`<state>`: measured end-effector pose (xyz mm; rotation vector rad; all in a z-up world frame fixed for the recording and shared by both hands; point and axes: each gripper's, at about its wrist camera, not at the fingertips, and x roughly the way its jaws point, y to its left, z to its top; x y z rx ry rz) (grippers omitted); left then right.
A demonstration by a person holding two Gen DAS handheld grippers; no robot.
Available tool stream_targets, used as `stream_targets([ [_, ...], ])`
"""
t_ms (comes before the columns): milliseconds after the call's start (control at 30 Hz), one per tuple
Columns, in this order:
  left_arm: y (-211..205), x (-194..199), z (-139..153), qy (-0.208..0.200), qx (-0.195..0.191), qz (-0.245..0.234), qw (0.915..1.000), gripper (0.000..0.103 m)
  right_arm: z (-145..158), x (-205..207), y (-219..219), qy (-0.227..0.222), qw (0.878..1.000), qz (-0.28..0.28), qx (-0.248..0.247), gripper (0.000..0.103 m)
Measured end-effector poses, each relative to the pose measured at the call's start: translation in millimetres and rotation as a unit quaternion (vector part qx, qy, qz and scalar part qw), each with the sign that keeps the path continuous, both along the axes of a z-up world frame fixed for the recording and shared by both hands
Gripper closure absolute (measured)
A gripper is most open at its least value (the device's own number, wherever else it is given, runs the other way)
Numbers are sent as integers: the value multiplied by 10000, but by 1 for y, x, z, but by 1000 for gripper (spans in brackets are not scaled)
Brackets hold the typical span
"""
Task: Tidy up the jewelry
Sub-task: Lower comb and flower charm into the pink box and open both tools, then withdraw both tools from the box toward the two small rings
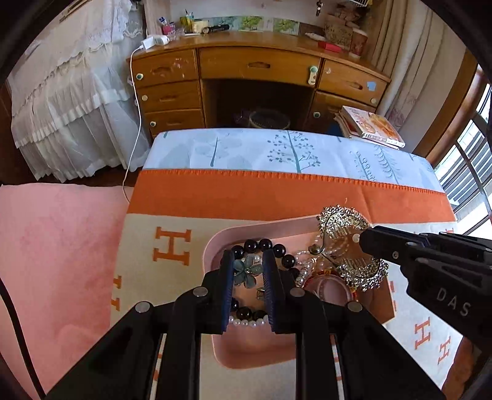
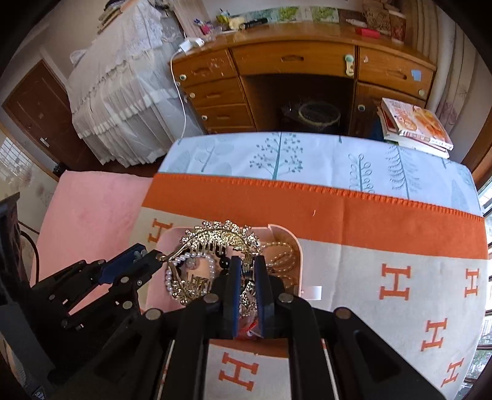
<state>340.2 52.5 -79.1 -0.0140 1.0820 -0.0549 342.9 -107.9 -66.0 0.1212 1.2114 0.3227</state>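
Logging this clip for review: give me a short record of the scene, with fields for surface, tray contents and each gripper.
surface: orange and cream blanket
container: pink tray, on the blanket
in tray: black bead bracelet, pearl strand, other jewelry
left gripper: closed on flower ornament, over tray
right gripper: closed on gilt hair comb, over tray

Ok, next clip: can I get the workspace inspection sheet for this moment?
Surface: orange-and-cream H-patterned blanket over a leaf-print sheet.
Job's things: pink tray holding a black bead bracelet, pearl strand and gold chain.
Clutter: small items on the wooden desk.
Grippers: left gripper shut on a flower brooch; right gripper shut on a gold hair comb.
Cables: white charger cable hanging from the desk.
Surroundings: stacked books, white lace cover.
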Motion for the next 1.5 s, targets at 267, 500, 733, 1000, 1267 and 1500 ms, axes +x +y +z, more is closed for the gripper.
stream_targets([
  [267, 6, 2, -21, -61, 61, -32, 10000, 57, -29, 13, 6, 160, 9998, -64, -79, 91],
  [500, 8, -17, -10, -218, 11, -143, 9997, 55, -11, -2, -3, -123, 9999, -33, 64, 91],
  [733, 13, -41, 5, -235, -161, -70, 9996, 54, -2, -8, -1, -433, 9988, 8, -237, 91],
  [1000, 24, -68, 18, -385, -41, -51, 9992, 46, -26, 11, 9, -330, 9990, -184, -232, 91],
  [1267, 34, -70, 12, -281, -101, -23, 9996, 46, -44, 2, 10, -40, 9990, -76, -434, 93],
  [1500, 26, -74, 7, -200, -104, -178, 9996, 46, -35, -11, 4, 127, 9993, -32, -337, 90],
])
